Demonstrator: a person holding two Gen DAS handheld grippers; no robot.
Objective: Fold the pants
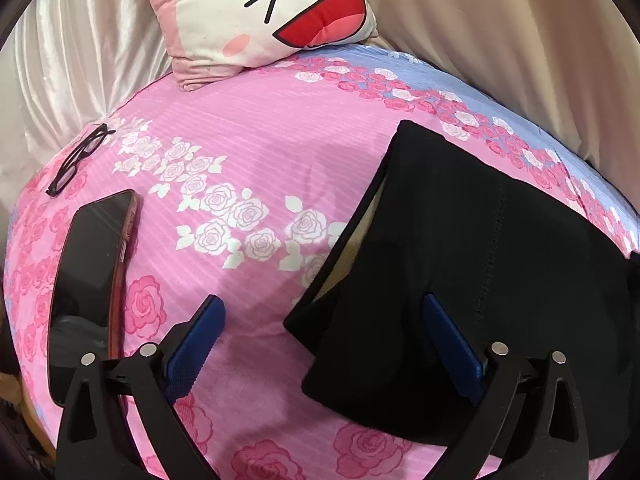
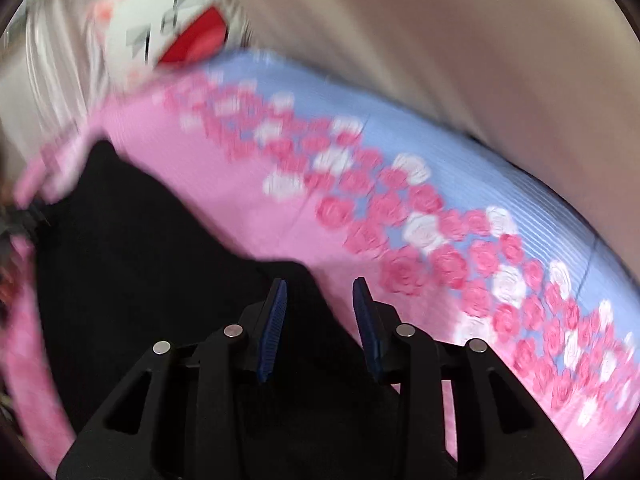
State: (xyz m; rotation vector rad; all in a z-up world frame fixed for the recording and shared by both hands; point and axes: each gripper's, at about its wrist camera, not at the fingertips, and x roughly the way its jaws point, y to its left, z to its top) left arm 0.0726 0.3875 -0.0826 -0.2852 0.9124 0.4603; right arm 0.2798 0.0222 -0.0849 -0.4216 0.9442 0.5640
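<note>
Bedspread, pants beneath right tool

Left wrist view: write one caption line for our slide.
Open left gripper beside folded black pants on rose-print bedsheet.

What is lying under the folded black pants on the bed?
The black pants rest on the pink rose-print bedsheet. At their left edge a layer lifts, showing a pale lining inside. Whatever else lies beneath them is covered by the fabric.
</note>
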